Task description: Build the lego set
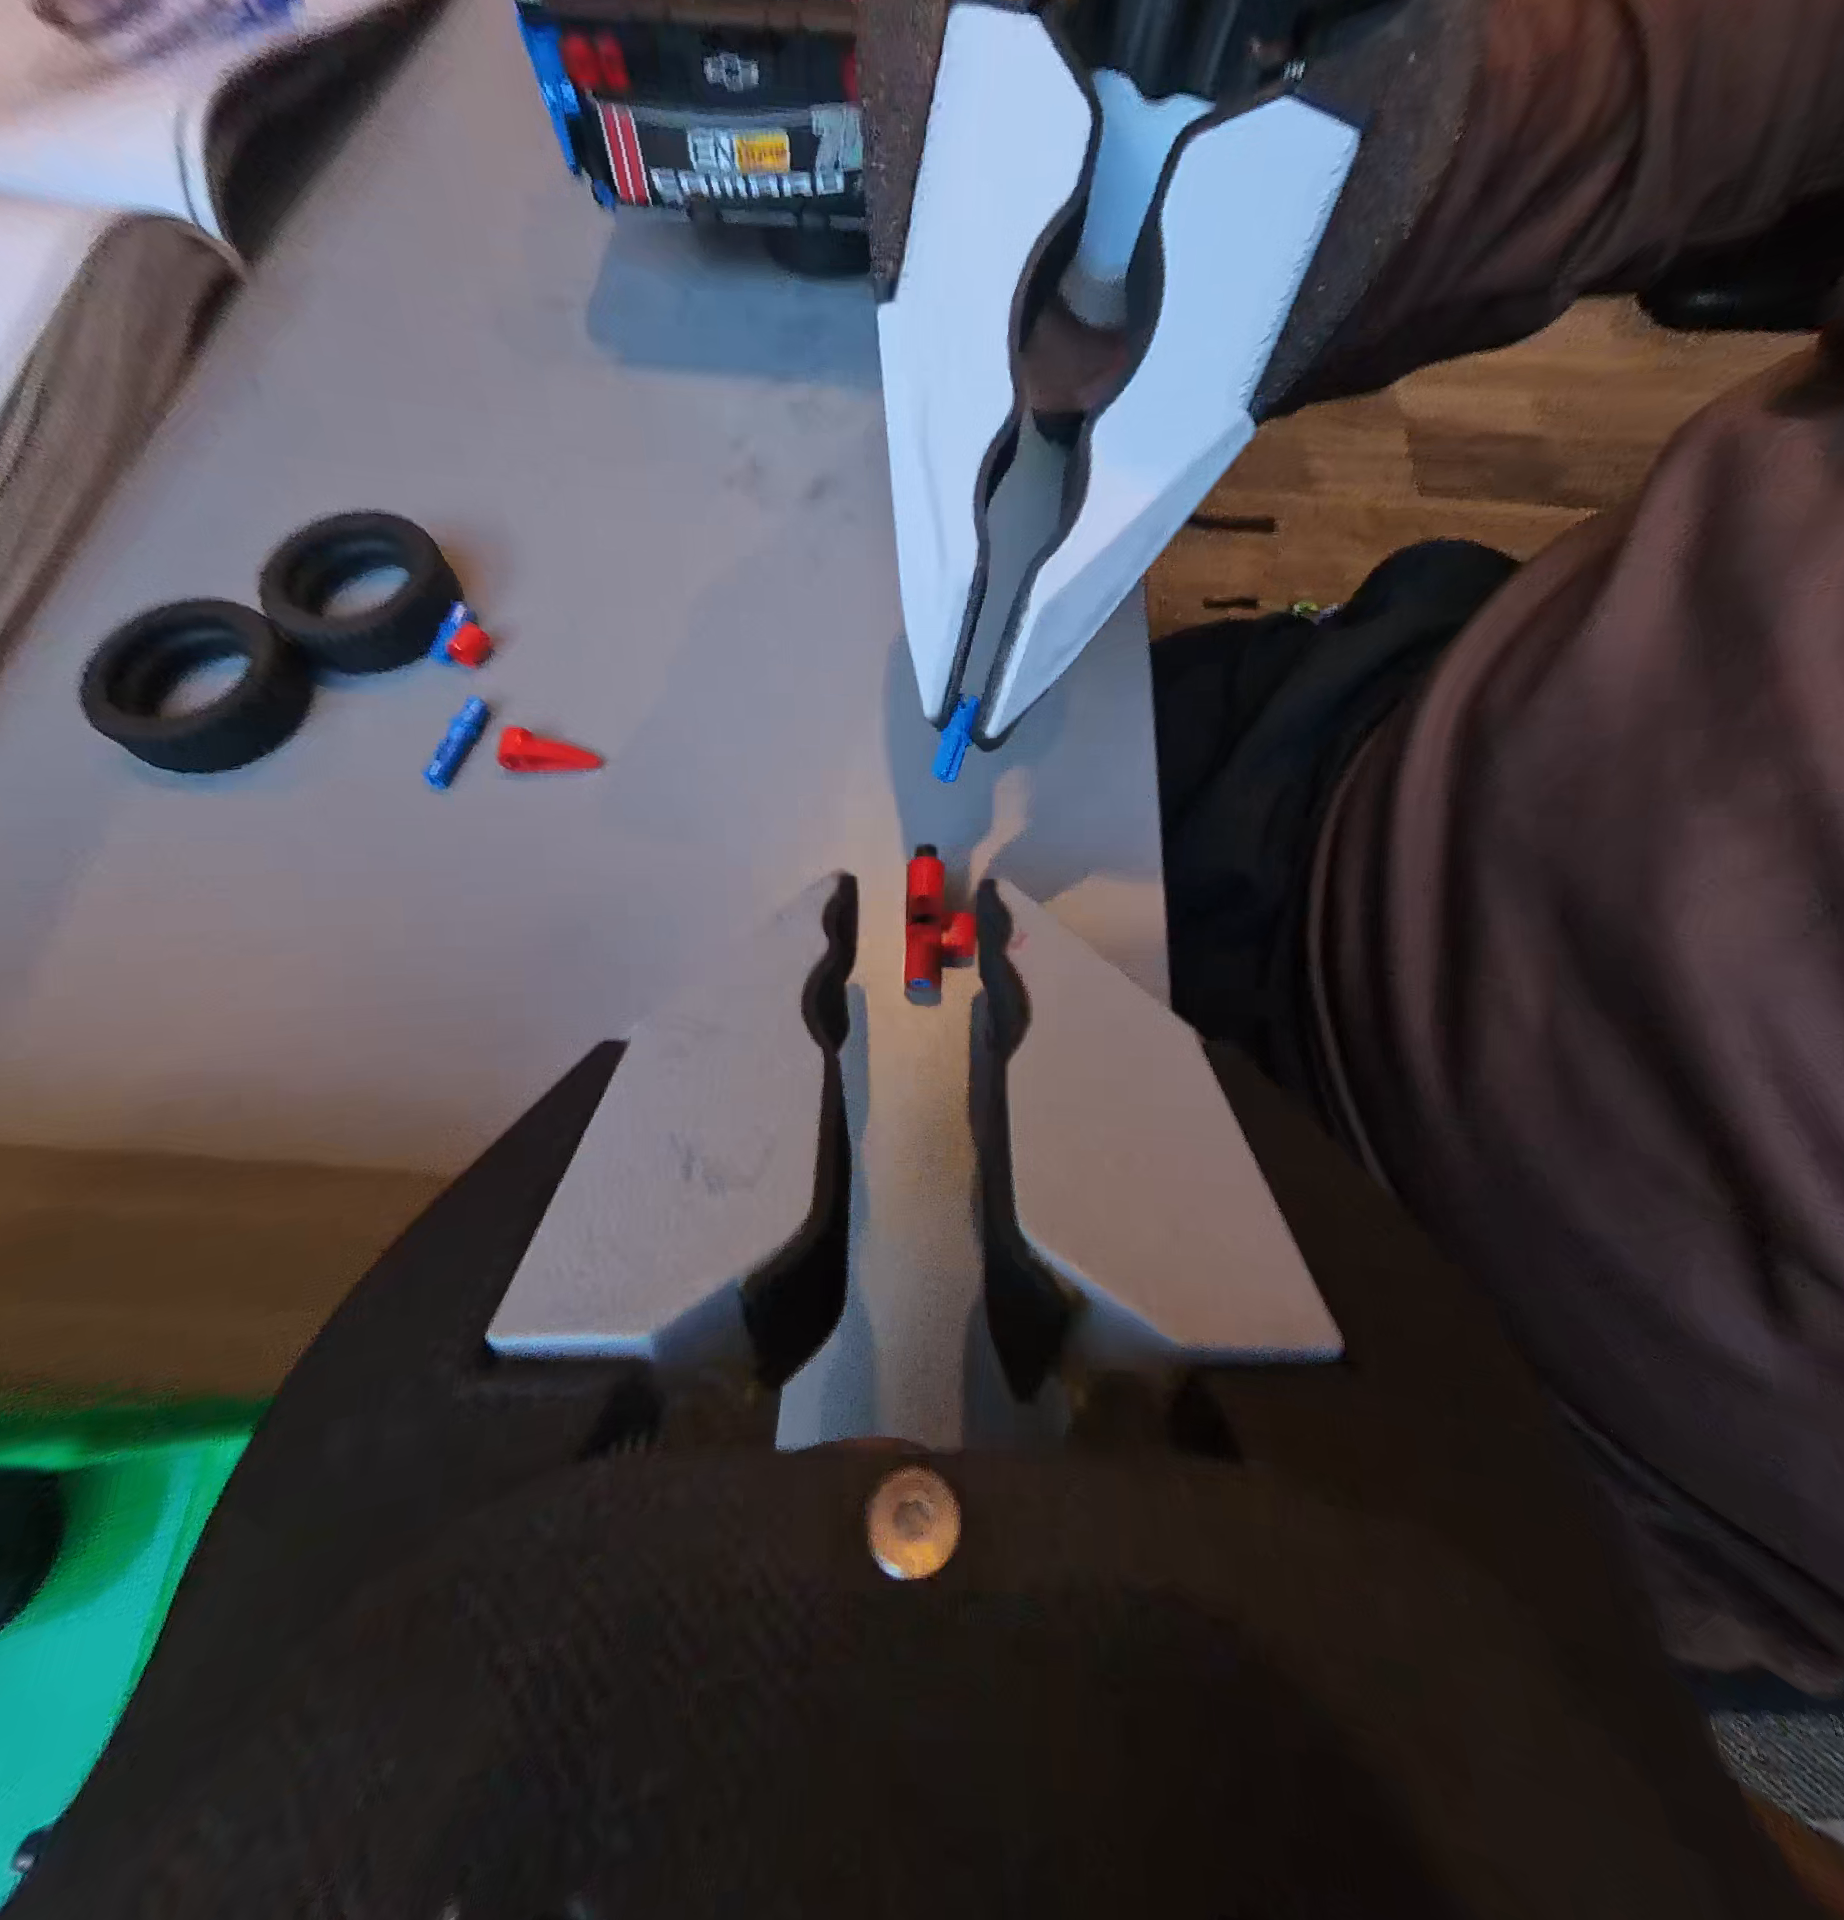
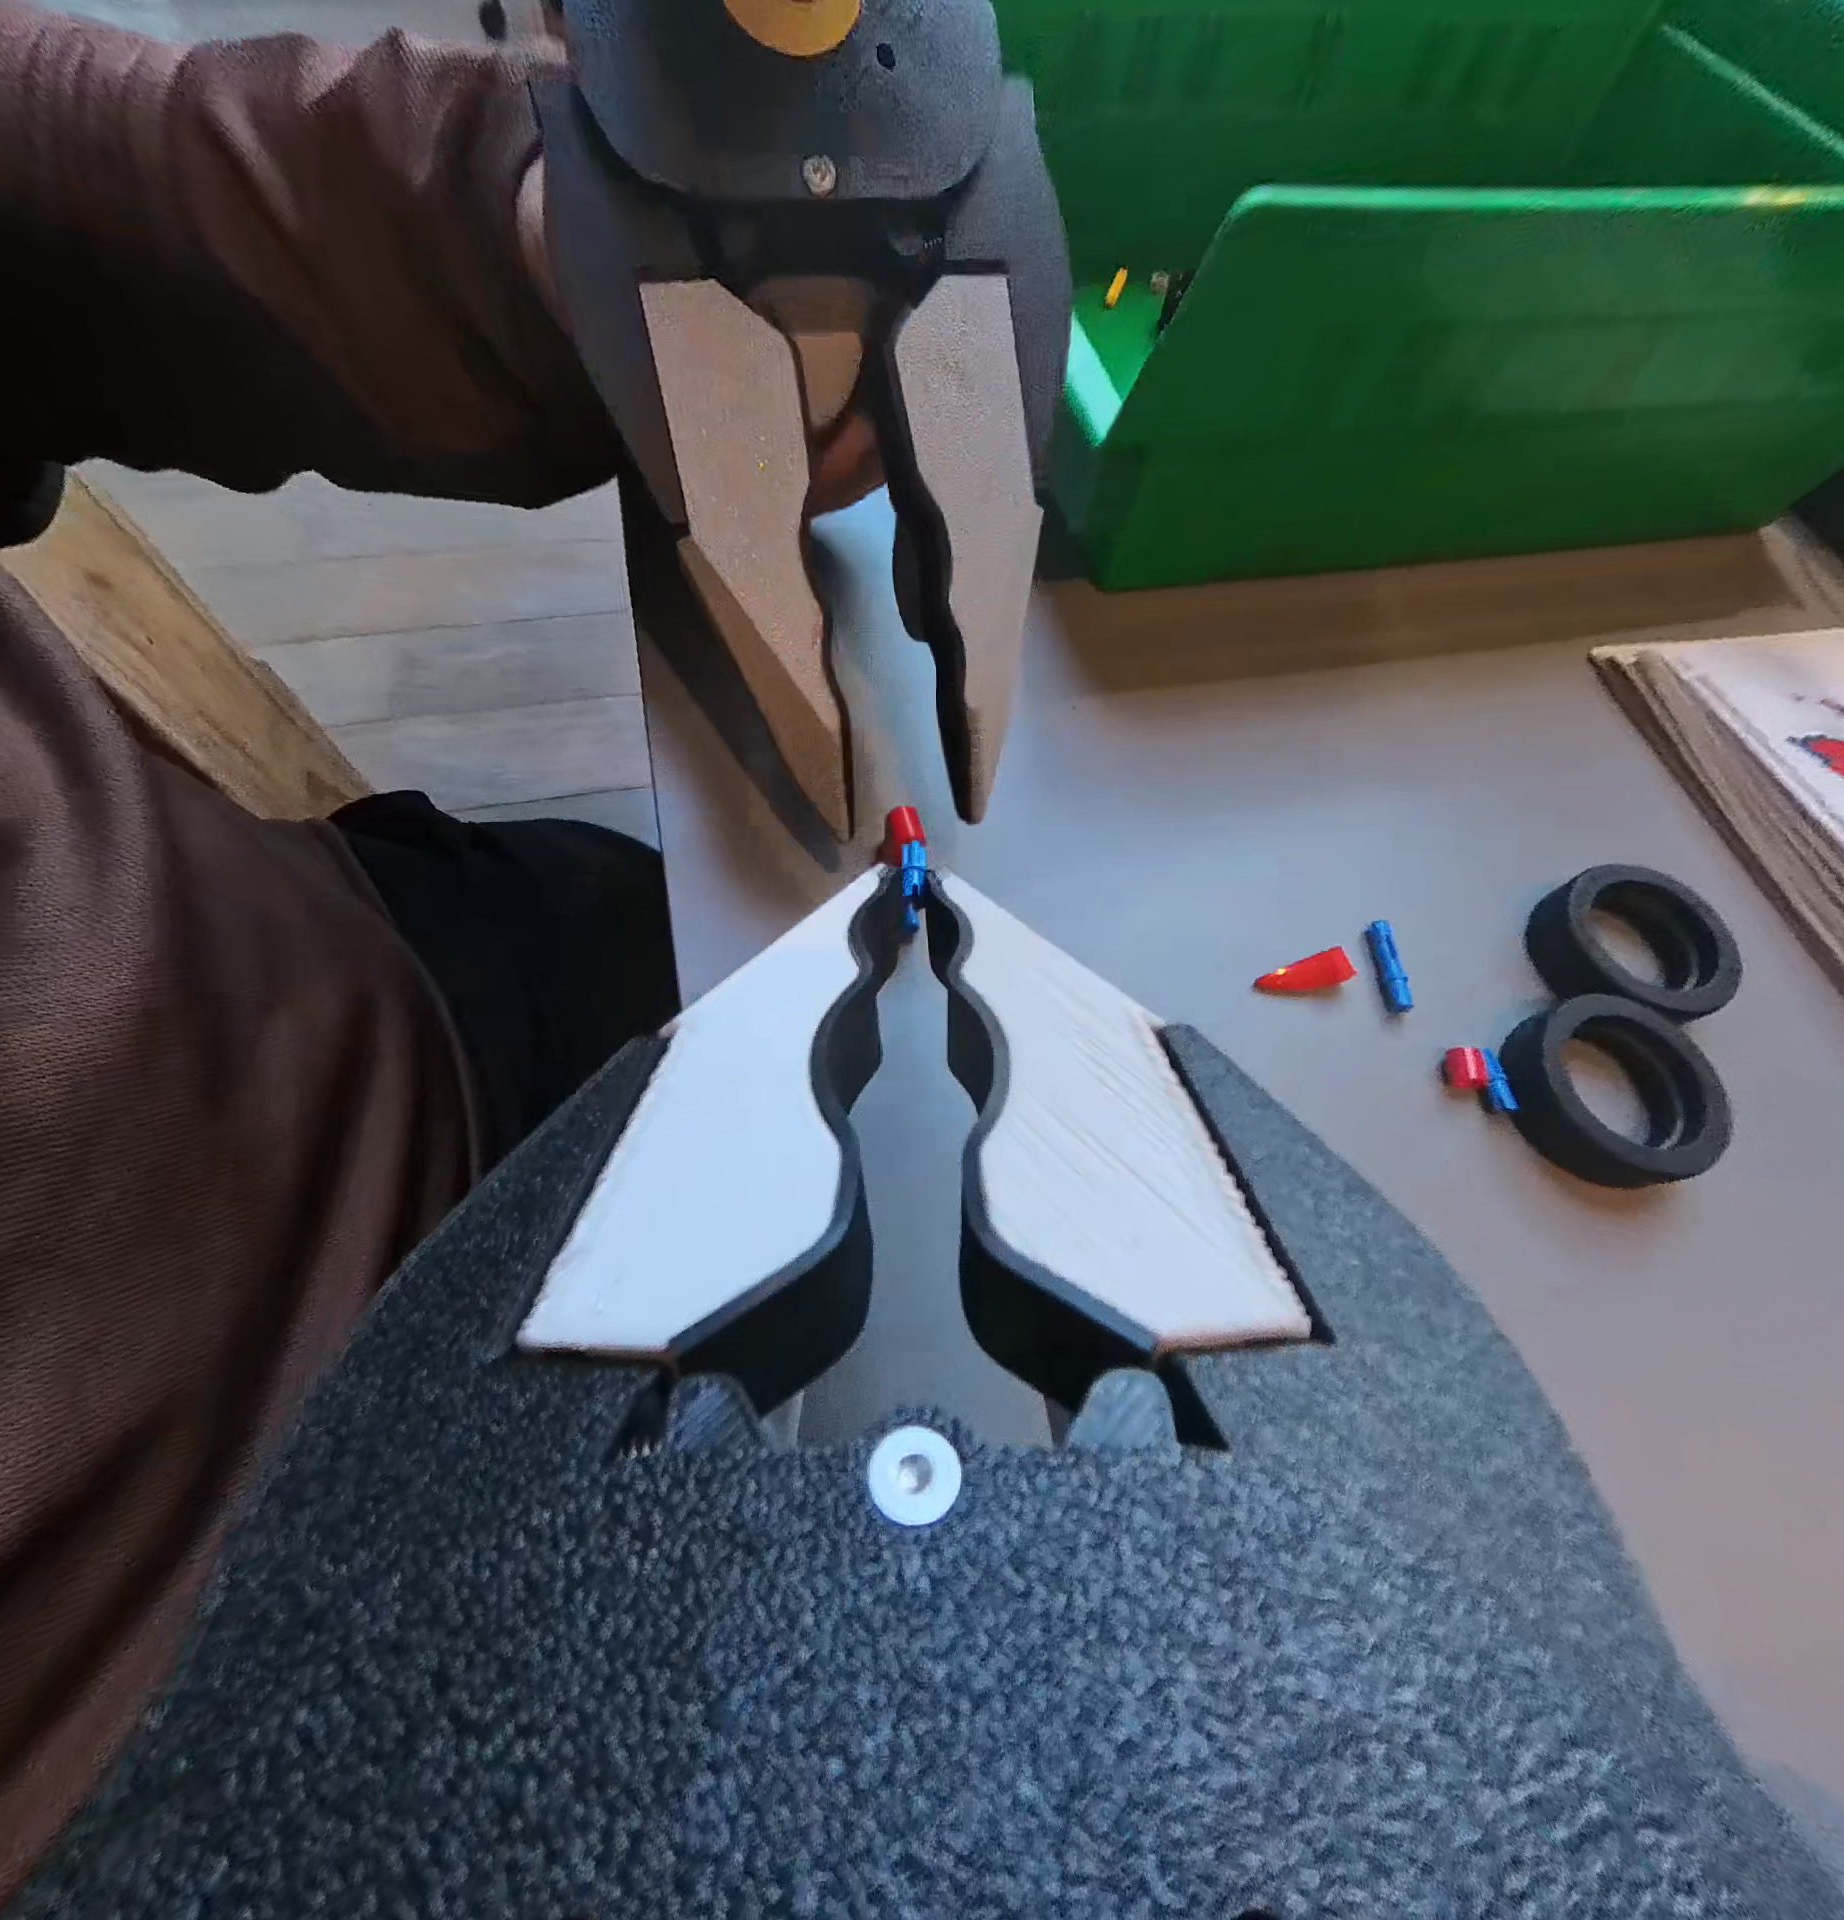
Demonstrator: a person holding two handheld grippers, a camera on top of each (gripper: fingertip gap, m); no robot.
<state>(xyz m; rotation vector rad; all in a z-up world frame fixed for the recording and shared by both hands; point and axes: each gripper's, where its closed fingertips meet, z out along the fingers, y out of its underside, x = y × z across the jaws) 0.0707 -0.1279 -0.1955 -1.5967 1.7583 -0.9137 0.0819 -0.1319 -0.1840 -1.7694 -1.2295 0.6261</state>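
A red connector piece [image 1: 928,925] lies on the grey table near its edge. My left gripper [image 1: 913,888] is open, its fingertips on either side of the piece and not closed on it. My right gripper [image 1: 962,717] comes in from the far side, shut on a small blue pin [image 1: 956,740] that sticks out of its tips towards the red piece, a short gap away. In the right wrist view my right gripper [image 2: 907,878] holds the blue pin [image 2: 910,873] just in front of the red piece [image 2: 902,828], between the tips of my left gripper [image 2: 907,821].
Two black tyres [image 1: 185,686] [image 1: 357,587], a loose blue pin [image 1: 456,743], a red wedge [image 1: 544,750] and a small red-and-blue piece [image 1: 464,639] lie to the left. A built vehicle [image 1: 720,125] stands at the back. A green bin [image 2: 1469,384] and an instruction booklet [image 2: 1780,748] are nearby. A person's brown sleeve [image 1: 1520,1039] is beside the table edge. My left and right fingertips are right by each other.
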